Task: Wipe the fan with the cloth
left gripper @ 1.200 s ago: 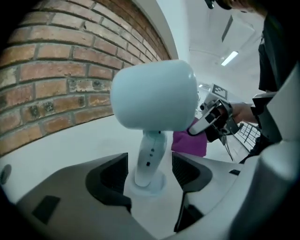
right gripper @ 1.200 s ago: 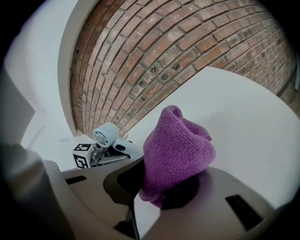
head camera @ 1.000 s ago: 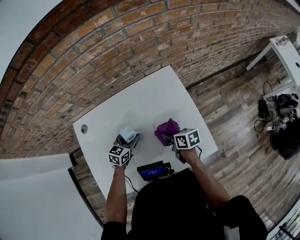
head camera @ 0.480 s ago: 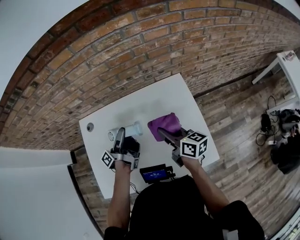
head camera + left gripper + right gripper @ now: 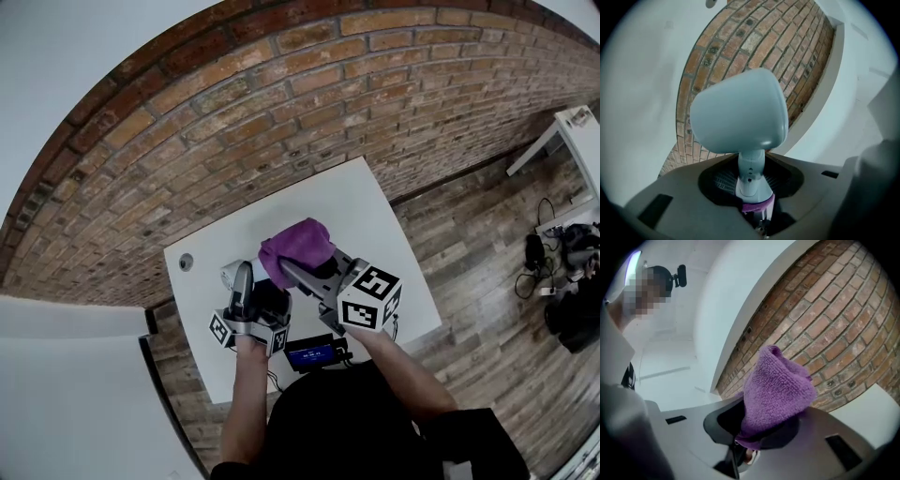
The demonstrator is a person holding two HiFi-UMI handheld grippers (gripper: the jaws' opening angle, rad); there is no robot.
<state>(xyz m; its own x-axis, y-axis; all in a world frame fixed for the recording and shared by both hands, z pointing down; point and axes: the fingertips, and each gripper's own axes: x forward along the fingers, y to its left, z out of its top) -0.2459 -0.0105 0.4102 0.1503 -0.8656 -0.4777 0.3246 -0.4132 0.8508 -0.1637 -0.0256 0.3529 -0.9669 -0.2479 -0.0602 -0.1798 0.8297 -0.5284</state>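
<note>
Red brick wall (image 5: 281, 103) behind; wood-plank floor (image 5: 469, 216) to the right; white square tabletop (image 5: 375, 234) below, with a round grey grommet (image 5: 186, 263) near its left corner and a small black device with a blue screen (image 5: 312, 352) at its near edge.

Item 1: small pale blue-grey plastic fan (image 5: 738, 112). Smooth, rounded, glossy head housing on a slim stem of the same colour; a purple band showed at the stem's foot. Held raised off the tabletop, head outward toward the wall.

Item 2: left claw (image 5: 253, 286). Jaws had just been closing and were clamped on the fan's stem.

Item 3: purple terry cloth (image 5: 776, 390), bunched into a soft upright lump. Held above the tabletop, just beside the fan's head in the head view; contact could not be told.

Item 4: right claw (image 5: 291, 270). Jaws pinched on the cloth's lower folds.
</note>
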